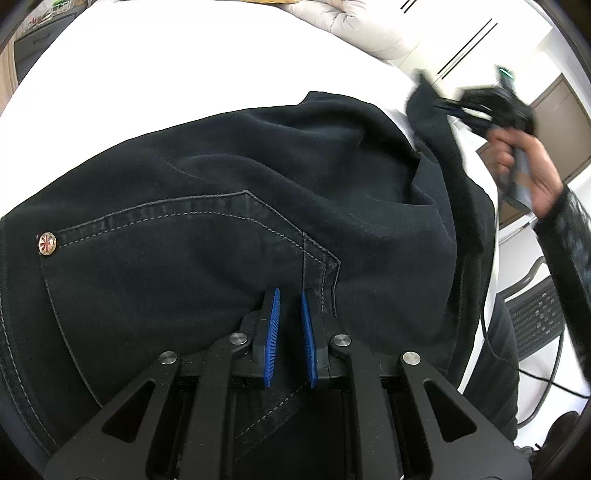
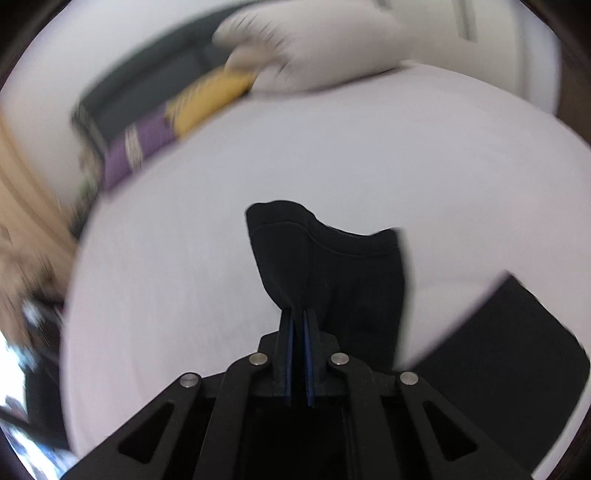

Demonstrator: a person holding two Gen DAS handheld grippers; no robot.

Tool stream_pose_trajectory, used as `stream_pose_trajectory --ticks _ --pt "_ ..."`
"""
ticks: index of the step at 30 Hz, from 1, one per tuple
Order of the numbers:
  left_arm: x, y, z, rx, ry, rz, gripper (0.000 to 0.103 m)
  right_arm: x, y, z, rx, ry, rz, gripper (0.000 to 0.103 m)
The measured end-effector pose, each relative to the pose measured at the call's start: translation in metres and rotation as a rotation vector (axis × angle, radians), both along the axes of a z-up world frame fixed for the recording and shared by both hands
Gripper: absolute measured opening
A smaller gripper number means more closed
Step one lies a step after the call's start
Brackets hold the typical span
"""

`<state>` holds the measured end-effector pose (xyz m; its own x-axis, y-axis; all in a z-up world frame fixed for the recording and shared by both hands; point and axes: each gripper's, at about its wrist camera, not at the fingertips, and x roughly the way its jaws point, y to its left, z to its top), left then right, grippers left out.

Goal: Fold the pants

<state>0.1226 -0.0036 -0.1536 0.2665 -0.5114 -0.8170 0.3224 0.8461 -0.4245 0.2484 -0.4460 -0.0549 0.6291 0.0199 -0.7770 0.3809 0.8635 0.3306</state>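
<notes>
Dark navy pants (image 1: 229, 206) lie bunched on the round white table (image 1: 177, 74), waist end with a pocket seam and a metal rivet (image 1: 47, 243) nearest me. My left gripper (image 1: 290, 295) rests on the pants by the pocket corner, its blue pads a narrow gap apart with no cloth between them. My right gripper (image 2: 298, 314) is shut on the hem end of a pant leg (image 2: 325, 258) and holds it lifted above the table (image 2: 221, 221). The right gripper also shows in the left wrist view (image 1: 443, 103), at the far right, blurred, with the leg hanging from it.
A pale quilted cushion (image 1: 362, 26) lies at the table's far edge. In the right wrist view a yellow and purple thing (image 2: 177, 122) lies beyond the table. A dark chair (image 1: 535, 314) and a cable are at the right, below the table.
</notes>
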Motion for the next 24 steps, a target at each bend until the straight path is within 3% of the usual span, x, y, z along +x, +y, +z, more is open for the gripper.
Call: stream_pose_trajectory --ticks 3,5,10,12,16,18,21,23,24 --pt "0.001 0.000 0.001 -0.001 0.004 0.002 0.012 -0.070 -0.055 0.008 0.118 -0.103 -0.144 0.006" --pt "0.002 0.000 0.002 0.005 0.005 0.002 0.012 -0.103 -0.078 0.000 0.205 -0.120 -0.238 0.006" --pt "0.005 -0.003 0.003 0.010 0.018 0.017 0.012 -0.184 -0.120 -0.069 0.414 -0.067 -0.437 0.009" --pt "0.006 -0.004 0.004 0.017 0.024 0.024 0.012 -0.197 -0.121 -0.085 0.497 -0.113 -0.470 0.010" --pt "0.009 -0.009 0.007 0.042 0.026 0.031 0.012 -0.200 -0.128 -0.089 0.607 -0.212 -0.451 0.056" --pt "0.009 -0.010 0.009 0.046 0.027 0.036 0.012 -0.192 -0.127 -0.083 0.582 -0.229 -0.448 0.062" --pt "0.008 -0.012 0.008 0.054 0.028 0.042 0.012 -0.190 -0.134 -0.087 0.588 -0.237 -0.468 0.062" --pt "0.007 -0.012 0.007 0.059 0.026 0.041 0.012 -0.171 -0.141 -0.086 0.592 -0.230 -0.494 0.053" --pt "0.007 -0.013 0.007 0.061 0.026 0.042 0.012 -0.168 -0.145 -0.088 0.582 -0.211 -0.500 0.039"
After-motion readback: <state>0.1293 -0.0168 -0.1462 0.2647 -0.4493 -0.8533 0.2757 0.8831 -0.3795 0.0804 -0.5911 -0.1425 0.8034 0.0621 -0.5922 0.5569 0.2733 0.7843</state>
